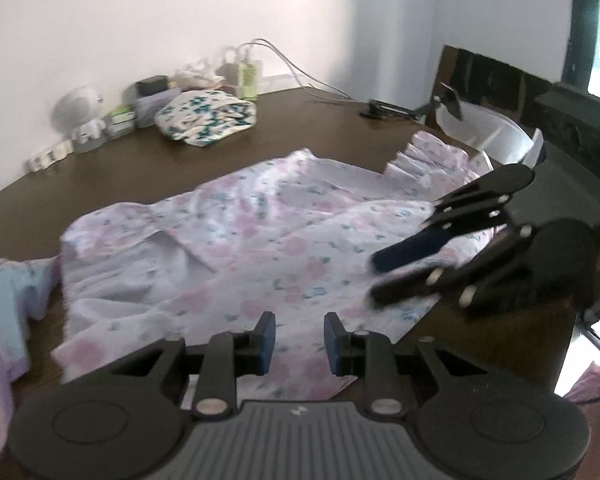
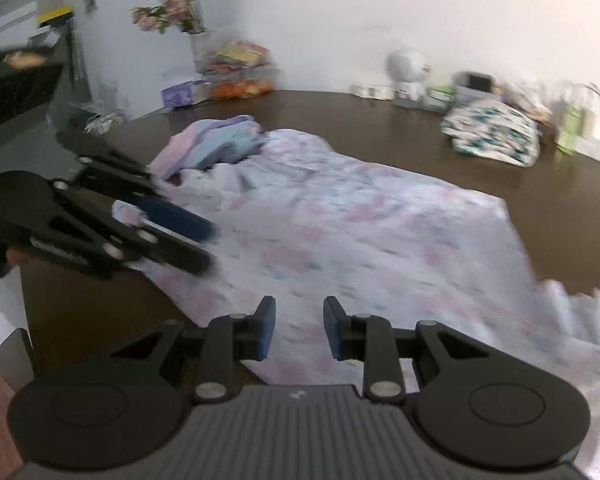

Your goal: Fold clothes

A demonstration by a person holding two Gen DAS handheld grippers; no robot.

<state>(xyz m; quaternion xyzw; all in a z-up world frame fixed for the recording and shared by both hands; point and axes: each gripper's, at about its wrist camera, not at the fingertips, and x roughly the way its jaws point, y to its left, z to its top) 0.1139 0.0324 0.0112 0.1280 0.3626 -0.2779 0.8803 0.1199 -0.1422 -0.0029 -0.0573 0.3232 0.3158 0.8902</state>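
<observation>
Pink floral garment (image 1: 260, 240) flat on table (image 1: 140, 168)

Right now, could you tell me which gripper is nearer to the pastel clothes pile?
Left. The left gripper is beside the pastel clothes pile; the right gripper is across the floral garment.

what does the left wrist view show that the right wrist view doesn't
Only the left wrist view shows the white chair past the table edge and the black clip arm. Only the right wrist view shows the vase of pink flowers and the snack packets. Both show the pink floral garment spread on the brown table, the folded teal-print cloth, and both tongs, empty, over the garment.
</observation>
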